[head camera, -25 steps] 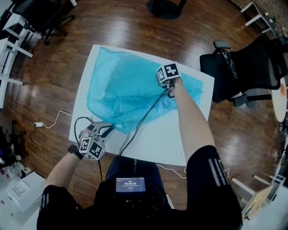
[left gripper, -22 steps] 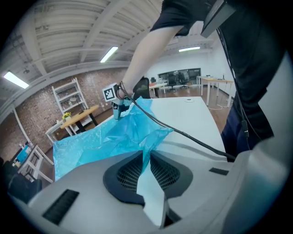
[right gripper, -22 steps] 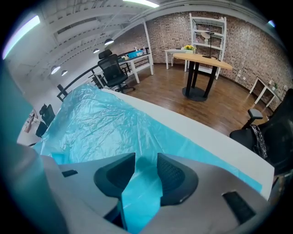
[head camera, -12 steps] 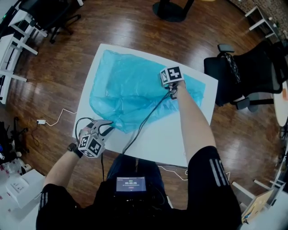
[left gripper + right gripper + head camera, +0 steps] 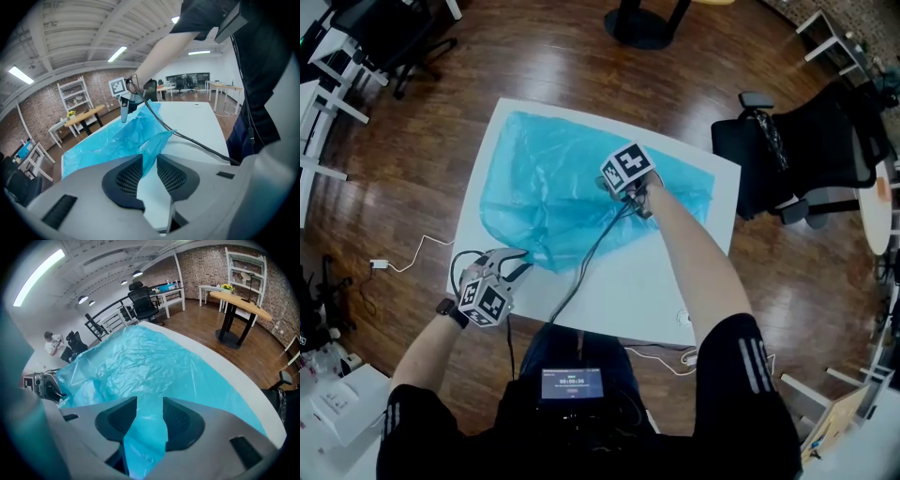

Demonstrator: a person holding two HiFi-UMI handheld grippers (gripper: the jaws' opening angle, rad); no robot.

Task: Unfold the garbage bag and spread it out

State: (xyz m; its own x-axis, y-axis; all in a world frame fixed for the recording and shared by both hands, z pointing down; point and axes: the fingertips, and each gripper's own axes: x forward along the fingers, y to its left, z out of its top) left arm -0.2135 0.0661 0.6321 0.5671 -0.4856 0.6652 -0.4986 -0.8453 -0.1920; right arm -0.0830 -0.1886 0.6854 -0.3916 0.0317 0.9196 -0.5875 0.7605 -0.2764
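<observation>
cable (image 5: 602, 234) across bag (image 5: 544, 178), near table (image 5: 649, 298) seemingly free

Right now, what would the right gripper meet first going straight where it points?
Probably the blue plastic garbage bag on the white table; the right gripper's jaws have just been opening, with bag film between them.

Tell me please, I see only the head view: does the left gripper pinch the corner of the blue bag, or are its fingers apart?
Observer: In the left gripper view, the left gripper has its fingers a little apart. They have just been opening. A corner of the blue bag lies loose between them, not pressed.
Operator: And the right one, over the middle of the bag?
Observer: In its own view, the right gripper is wide open, having just been opening. The bag shows below the gap between its fingers, and nothing is pinched.
</observation>
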